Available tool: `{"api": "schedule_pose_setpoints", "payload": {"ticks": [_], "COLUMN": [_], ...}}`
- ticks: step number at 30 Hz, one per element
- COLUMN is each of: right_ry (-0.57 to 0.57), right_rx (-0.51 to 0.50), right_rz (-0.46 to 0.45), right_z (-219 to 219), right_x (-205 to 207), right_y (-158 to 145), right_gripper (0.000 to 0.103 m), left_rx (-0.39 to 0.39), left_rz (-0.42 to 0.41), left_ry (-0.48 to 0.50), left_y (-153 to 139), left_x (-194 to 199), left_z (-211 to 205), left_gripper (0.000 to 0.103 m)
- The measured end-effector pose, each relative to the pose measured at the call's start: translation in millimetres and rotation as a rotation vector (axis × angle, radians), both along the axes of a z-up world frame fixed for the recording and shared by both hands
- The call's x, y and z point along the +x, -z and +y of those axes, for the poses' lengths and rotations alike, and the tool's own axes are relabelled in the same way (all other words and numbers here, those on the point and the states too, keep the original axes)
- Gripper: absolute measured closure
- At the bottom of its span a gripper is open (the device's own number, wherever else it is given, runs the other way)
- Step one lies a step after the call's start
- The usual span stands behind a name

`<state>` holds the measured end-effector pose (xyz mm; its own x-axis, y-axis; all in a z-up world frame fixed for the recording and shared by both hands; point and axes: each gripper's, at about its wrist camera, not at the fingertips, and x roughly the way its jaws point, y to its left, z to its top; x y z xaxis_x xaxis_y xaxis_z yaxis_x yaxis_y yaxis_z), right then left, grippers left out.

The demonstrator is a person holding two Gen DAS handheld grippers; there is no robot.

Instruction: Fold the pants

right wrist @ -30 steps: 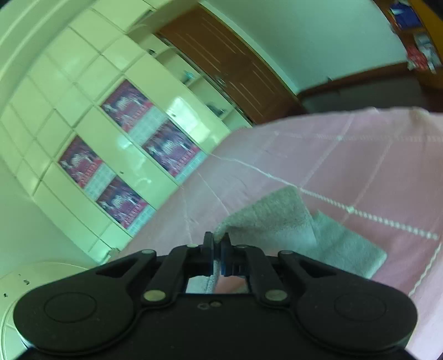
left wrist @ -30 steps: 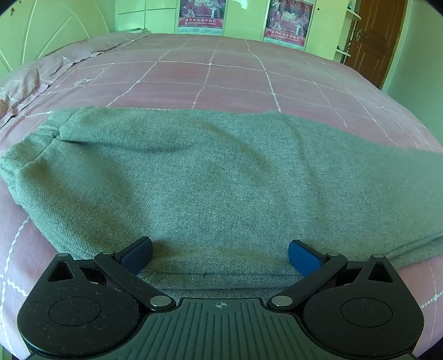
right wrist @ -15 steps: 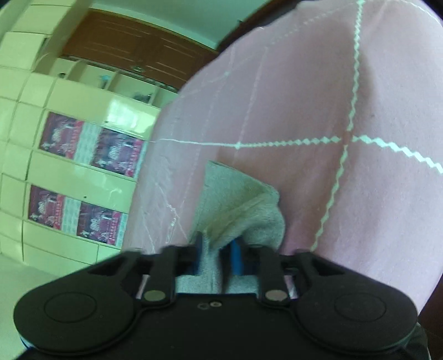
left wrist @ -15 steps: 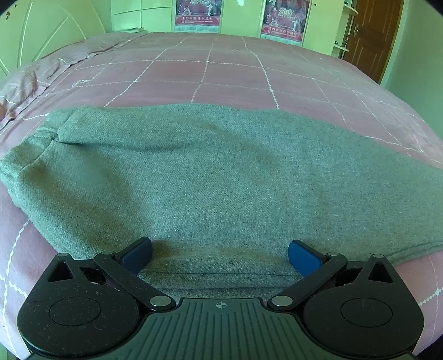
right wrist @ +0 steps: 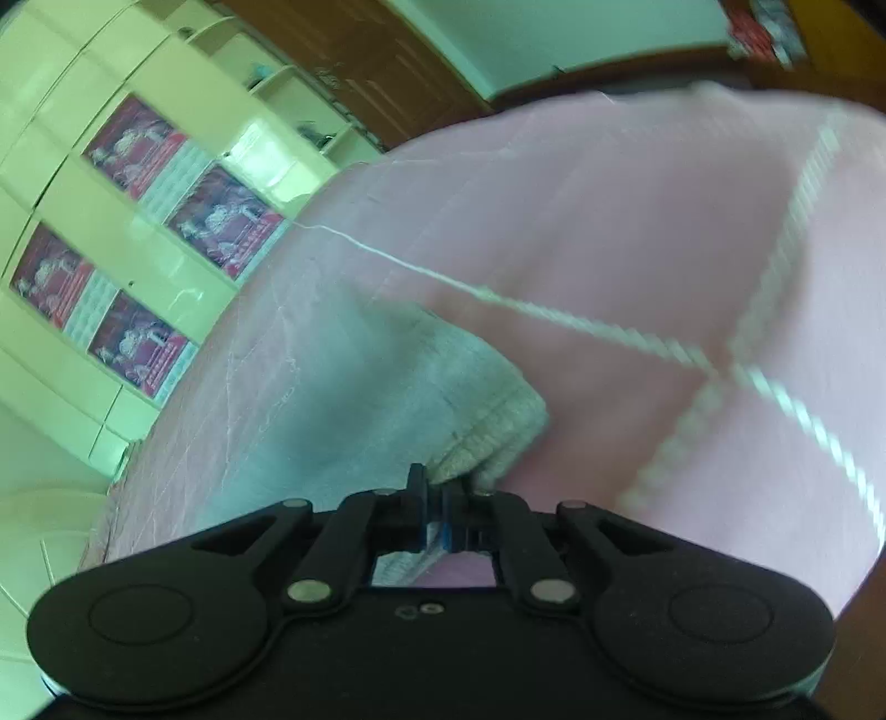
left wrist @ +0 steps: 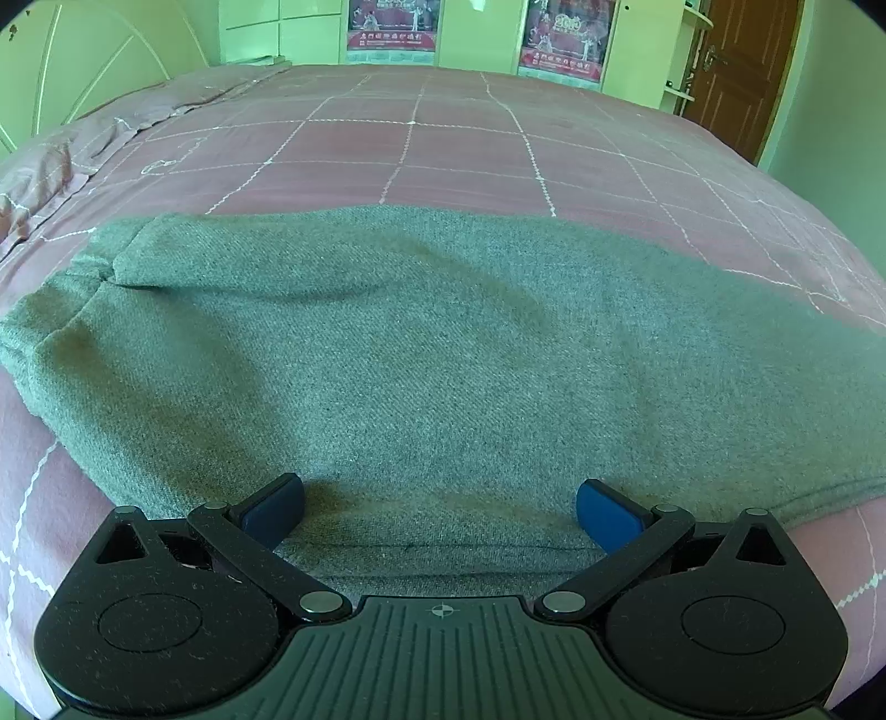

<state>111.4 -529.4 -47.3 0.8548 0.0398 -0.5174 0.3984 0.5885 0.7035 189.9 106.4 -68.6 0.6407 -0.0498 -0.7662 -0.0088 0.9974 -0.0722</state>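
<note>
A: Left wrist view first. What surrounds the left tool?

B: The grey pants lie spread across a pink bed with a white stitched grid. The tool's two blue pads are spread wide, holding nothing, resting low over the near edge of the cloth. Nothing stands between them and the fabric. Beyond the bed: two posters on pale cupboard doors, one brown door at right, a rumpled pink cover at left.

A: And the right wrist view?

B: It is blurred. The right tool has its pads pressed together on a ribbed cuff or hem of the pants, one fold of grey cloth running out from the pads over the bed. At left, four posters on the cupboards, and brown woodwork above.
</note>
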Motion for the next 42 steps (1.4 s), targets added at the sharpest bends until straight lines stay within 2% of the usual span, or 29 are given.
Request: {"api": "schedule_pose_setpoints", "payload": {"ticks": [1, 5, 8, 10, 13, 17, 18, 19, 22, 24, 25, 27, 31, 33, 35, 38, 42], "right_ry": [0.013, 0.012, -0.005, -0.026, -0.053, -0.070, -0.065, -0.057, -0.030, 0.002, 0.029, 0.069, -0.024, -0.084, -0.140, -0.230, -0.343], "right_rx": [0.016, -0.033, -0.089, -0.163, -0.235, -0.235, -0.251, -0.265, -0.148, -0.066, -0.060, -0.098, -0.066, 0.012, 0.085, 0.165, 0.233], "right_rz": [-0.007, -0.041, 0.037, 0.028, -0.090, -0.232, -0.228, -0.167, 0.108, 0.071, 0.049, 0.009, -0.060, -0.051, -0.028, -0.007, 0.041], "right_z": [-1, 2, 1, 9, 17, 16, 14, 11, -11, -17, -16, -7, 28, 55, 82, 121, 164], "right_x": [-1, 4, 16, 17, 12, 15, 18, 25, 42, 28, 18, 1, -12, -6, 6, 23, 34], "right_y": [1, -10, -6, -12, -44, -84, -83, -74, -15, -7, -12, -26, -42, -40, -35, -24, -12], "right_gripper": [0.103, 0.103, 0.103, 0.103, 0.103, 0.103, 0.103, 0.103, 0.103, 0.103, 0.093, 0.087, 0.083, 0.076, 0.063, 0.066, 0.076], "left_rx": [-0.001, 0.009, 0.018, 0.013, 0.002, 0.006, 0.007, 0.007, 0.003, 0.000, -0.001, -0.004, -0.026, -0.024, -0.022, -0.050, -0.086], "left_rz": [0.000, 0.003, 0.004, 0.002, 0.000, -0.002, -0.002, -0.002, -0.003, -0.005, -0.006, -0.014, -0.067, -0.107, -0.145, -0.140, -0.124], "left_ry": [0.002, -0.002, -0.002, 0.000, 0.006, 0.011, 0.010, 0.010, 0.010, 0.014, 0.016, 0.015, -0.018, -0.064, -0.139, -0.218, -0.225], "left_y": [0, 0, 0, 0, -1, -1, -1, -1, -1, -1, -1, -1, -7, -12, -19, -22, -20], "left_x": [0, 1, 2, 1, -1, -1, -1, -1, -1, -2, -2, -3, -11, -19, -29, -41, -51], "left_z": [0, -1, -3, -3, 0, 0, -1, -1, 0, 1, 1, 2, 4, 7, 14, 30, 44], "left_gripper": [0.000, 0.000, 0.000, 0.000, 0.000, 0.000, 0.000, 0.000, 0.000, 0.000, 0.000, 0.000, 0.000, 0.000, 0.000, 0.000, 0.000]}}
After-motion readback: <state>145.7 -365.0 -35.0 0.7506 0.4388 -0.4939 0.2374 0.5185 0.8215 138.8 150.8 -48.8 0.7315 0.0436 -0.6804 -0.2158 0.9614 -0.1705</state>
